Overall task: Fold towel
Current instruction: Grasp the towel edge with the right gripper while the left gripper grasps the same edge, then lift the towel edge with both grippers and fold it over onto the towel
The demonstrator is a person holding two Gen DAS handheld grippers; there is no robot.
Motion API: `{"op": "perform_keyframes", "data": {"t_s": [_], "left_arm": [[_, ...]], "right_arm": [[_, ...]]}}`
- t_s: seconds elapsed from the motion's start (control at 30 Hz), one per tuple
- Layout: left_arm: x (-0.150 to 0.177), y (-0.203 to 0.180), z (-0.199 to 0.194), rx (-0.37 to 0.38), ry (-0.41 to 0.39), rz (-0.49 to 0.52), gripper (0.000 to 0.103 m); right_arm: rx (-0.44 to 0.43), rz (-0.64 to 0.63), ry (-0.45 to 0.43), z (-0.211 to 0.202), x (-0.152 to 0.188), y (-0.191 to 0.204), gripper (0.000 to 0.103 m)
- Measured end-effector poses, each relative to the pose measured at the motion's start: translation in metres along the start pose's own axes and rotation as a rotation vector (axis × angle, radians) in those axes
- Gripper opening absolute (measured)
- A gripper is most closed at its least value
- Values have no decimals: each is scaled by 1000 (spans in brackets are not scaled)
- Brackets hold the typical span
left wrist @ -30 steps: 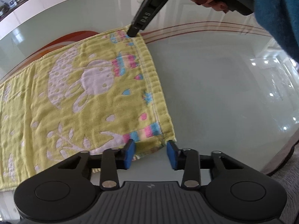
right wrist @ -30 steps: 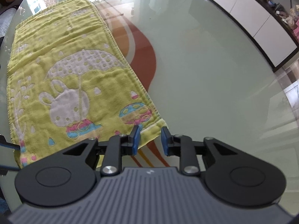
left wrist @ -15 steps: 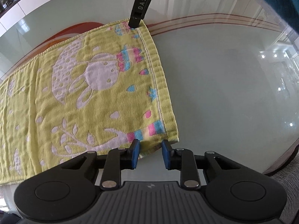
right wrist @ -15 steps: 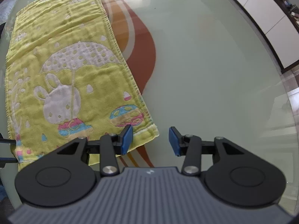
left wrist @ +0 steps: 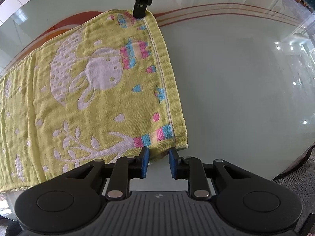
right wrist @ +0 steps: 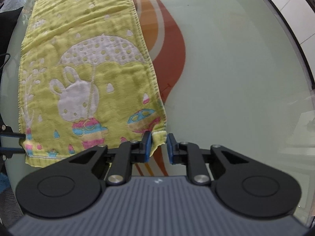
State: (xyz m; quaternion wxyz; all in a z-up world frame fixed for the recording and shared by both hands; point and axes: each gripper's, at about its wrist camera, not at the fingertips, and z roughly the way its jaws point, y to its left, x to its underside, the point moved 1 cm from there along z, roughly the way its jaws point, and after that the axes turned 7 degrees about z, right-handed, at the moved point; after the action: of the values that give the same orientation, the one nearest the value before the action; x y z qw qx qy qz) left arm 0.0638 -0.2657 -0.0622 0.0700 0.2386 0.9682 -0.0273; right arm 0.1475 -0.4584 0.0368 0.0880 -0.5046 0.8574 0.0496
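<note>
Left gripper (left wrist: 157, 162): your blue pads straddle the near corner of the yellow terry towel with the white rabbit print (left wrist: 102, 98), jaws parted, not clamped.
Right gripper (right wrist: 159, 146): jaws parted around the far corner.
Towel: flat on the round glass table (left wrist: 236, 78).
Risk: closing shallow grabs only hem, corner slips out on lift.
Change: right jaws narrower than half a second ago.

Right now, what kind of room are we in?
Probably a home living or dining room. The yellow bunny towel lies on a big round glass table with orange swirls, white cabinets stand along the wall, and a grey carpet shows past the table's edge.
</note>
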Motion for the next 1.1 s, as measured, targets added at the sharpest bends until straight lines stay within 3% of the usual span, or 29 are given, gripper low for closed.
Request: {"op": "perform_keyframes", "data": {"t_s": [0.13,0.47,0.8,1.1], "left_arm": [[0,1,-1,11,8,-16,8],[6,-2,-9,49,-8,-42,7],[9,-20,-27,20,-52,-17,7],[16,-4,-39,11,-95,-28,7]], "right_arm": [[-12,18,-4,-2,1,-1,16],[-17,3,12,-7,0,0,16],[-11,12,-14,-28,-5,1,16],[3,4,-31,-31,-26,11,16]]}}
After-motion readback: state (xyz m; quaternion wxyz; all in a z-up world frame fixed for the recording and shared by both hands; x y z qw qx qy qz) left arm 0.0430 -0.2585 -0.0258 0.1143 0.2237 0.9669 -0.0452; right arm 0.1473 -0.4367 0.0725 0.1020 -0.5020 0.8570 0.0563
